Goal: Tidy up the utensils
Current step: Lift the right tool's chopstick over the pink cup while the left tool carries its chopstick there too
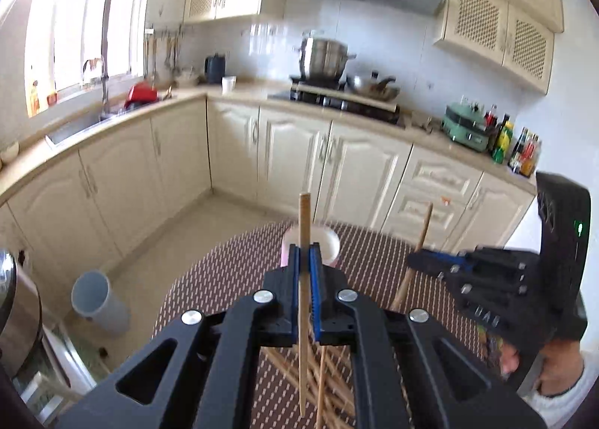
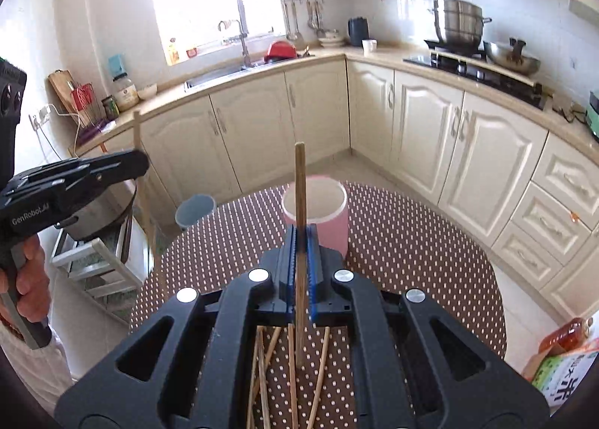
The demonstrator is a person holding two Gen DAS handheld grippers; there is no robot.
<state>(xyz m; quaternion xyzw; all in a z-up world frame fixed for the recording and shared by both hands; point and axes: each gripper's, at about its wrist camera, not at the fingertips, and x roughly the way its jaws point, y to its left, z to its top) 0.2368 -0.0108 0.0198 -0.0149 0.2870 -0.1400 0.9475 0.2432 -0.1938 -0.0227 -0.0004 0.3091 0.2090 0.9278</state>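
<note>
Upright — chopstick (image 2: 300,204) between clamped fingers (image 2: 290,260)

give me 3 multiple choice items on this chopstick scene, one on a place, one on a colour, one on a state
1. Where does the cup stand?
A. on the dotted tablecloth, beyond the tools
B. on the counter by the sink
C. on the stove

2. What colour is the cup's outside?
A. green
B. pink
C. black

3. What is the state of the two tools?
A. both wide open and empty
B. only the left one holds something
C. each shut on one chopstick

Answers:
1. A: the cup sits on the dotted tablecloth, just past the right tool.
2. B: its wall is pink with a white inside.
3. C: the left tool clamps the left chopstick between its blue pads, and the right tool clamps the right chopstick; more loose chopsticks lie on the cloth below.
</note>
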